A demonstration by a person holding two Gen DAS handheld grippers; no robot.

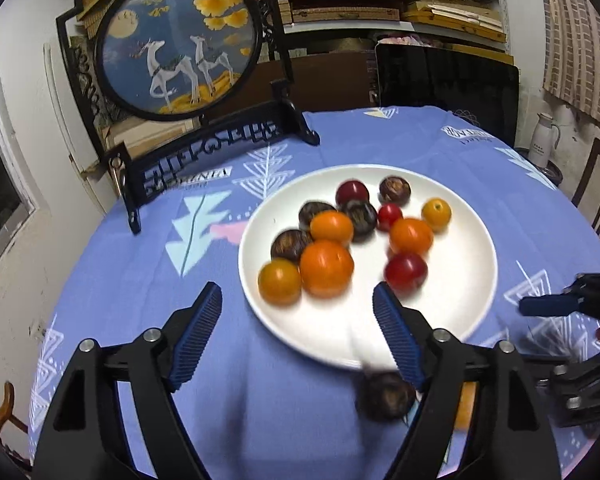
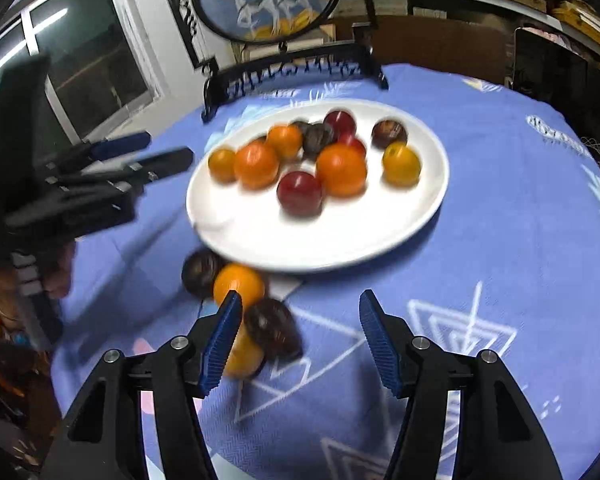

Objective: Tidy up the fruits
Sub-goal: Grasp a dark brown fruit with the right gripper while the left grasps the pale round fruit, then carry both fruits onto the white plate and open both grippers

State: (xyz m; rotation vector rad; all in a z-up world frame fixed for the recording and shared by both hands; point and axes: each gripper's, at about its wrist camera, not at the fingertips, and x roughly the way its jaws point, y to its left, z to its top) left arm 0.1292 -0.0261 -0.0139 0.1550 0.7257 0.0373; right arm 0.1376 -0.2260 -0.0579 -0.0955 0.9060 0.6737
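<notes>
The right gripper (image 2: 298,332) is being held spread, nothing pinched, angled down over loose fruit (image 2: 272,330) lying on the cloth (image 2: 500,240). The left gripper (image 1: 298,330) is likewise being held spread and empty, a dark fruit (image 1: 386,396) lying beside its right finger. Beyond, orange, red and dark fruits (image 1: 326,268) are being kept on the white plate (image 1: 460,300).

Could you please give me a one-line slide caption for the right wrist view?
Open right tool above loose fruit beside the white plate of fruit.

white plate (image 1: 452,312), blue patterned tablecloth (image 1: 380,140)
</notes>
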